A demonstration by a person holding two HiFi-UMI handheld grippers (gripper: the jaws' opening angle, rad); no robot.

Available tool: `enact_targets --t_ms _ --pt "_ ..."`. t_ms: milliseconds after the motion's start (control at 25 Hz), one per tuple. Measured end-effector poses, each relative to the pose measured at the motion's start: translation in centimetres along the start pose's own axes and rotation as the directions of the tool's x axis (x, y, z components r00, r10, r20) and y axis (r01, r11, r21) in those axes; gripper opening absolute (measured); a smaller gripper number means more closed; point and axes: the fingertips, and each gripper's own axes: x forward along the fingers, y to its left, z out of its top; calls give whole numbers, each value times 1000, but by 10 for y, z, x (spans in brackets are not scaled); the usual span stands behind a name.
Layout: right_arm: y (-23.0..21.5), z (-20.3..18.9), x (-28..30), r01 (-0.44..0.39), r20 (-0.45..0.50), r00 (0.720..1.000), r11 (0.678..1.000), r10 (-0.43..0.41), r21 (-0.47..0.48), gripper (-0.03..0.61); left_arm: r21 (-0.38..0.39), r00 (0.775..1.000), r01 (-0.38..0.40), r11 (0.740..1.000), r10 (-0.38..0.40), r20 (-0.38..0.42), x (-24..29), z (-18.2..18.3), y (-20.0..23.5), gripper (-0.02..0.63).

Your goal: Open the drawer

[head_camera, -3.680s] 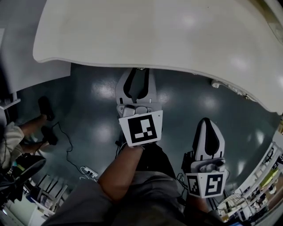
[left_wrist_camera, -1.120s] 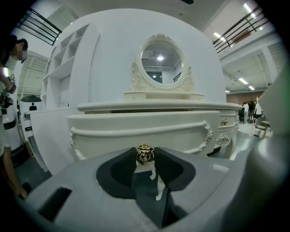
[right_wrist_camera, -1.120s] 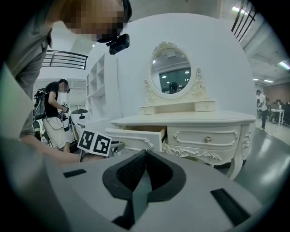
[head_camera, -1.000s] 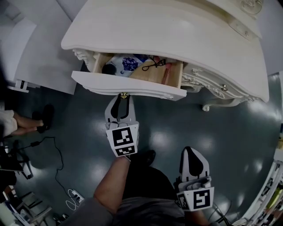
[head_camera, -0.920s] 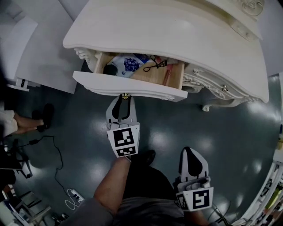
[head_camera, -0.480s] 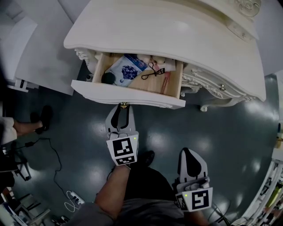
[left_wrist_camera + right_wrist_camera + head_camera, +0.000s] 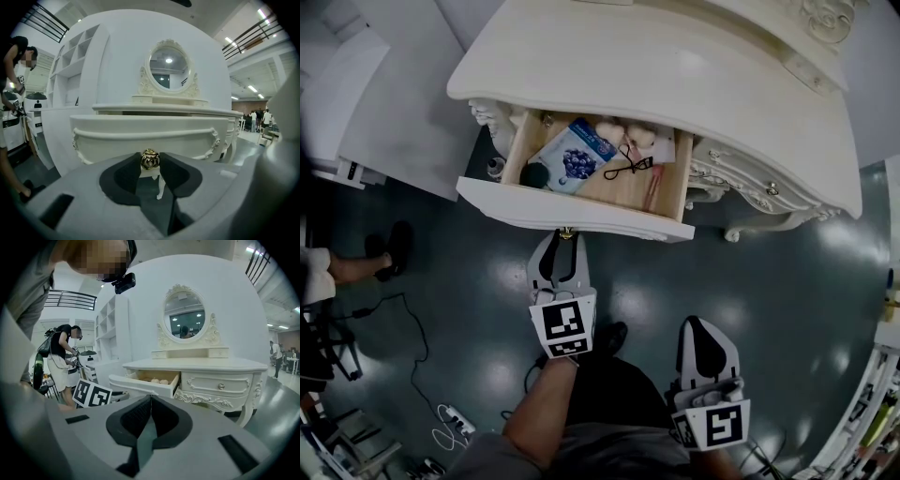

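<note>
Your left tool (image 7: 563, 240) clamps the ribbed round gold knob (image 7: 150, 159) of the cream carved drawer (image 7: 581, 214), standing open at upper centre; your right tool (image 7: 701, 328), lower right, has its dark jaws together, empty.

Drawer (image 7: 572, 214) juts before dressing table (image 7: 675, 75); left gripper (image 7: 564, 237) at knob (image 7: 565, 231) (right gripper (image 7: 700, 327) behind, rightward).

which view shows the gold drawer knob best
The left gripper view: the gold knob sits centred and sharp, pinched between the fingers of the left gripper. The head view shows it only as a tiny speck on the front of the open drawer. In the right gripper view it cannot be made out.
</note>
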Motion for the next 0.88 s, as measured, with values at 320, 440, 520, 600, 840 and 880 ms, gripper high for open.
enact_targets --t_ms 320,440,520,600,840,880 --pt "0 9 6 -6 3 1000 1000 6 -2 14 -7 1000 8 1000 -8 -12 -3 1 -2 135" --pt "1 10 5 -5 4 1000 1000 5 -8 14 -12 1000 8 1000 -8 -14 -3 1 -2 135" --pt "1 10 3 -4 1 1000 1000 4 -11 14 -14 1000 4 1000 -5 -15 -3 1 -1 135" --pt "2 11 2 -5 4 1000 1000 5 -8 14 -23 1000 3 1000 -4 -12 -4 1 -1 137" --pt "4 16 1 -13 16 1000 1000 13 -12 14 -46 999 41 998 -42 -4 -15 9 -9 207" --pt "5 19 1 -16 20 1000 1000 16 -12 14 -44 999 47 998 -47 -2 -20 13 -10 204"
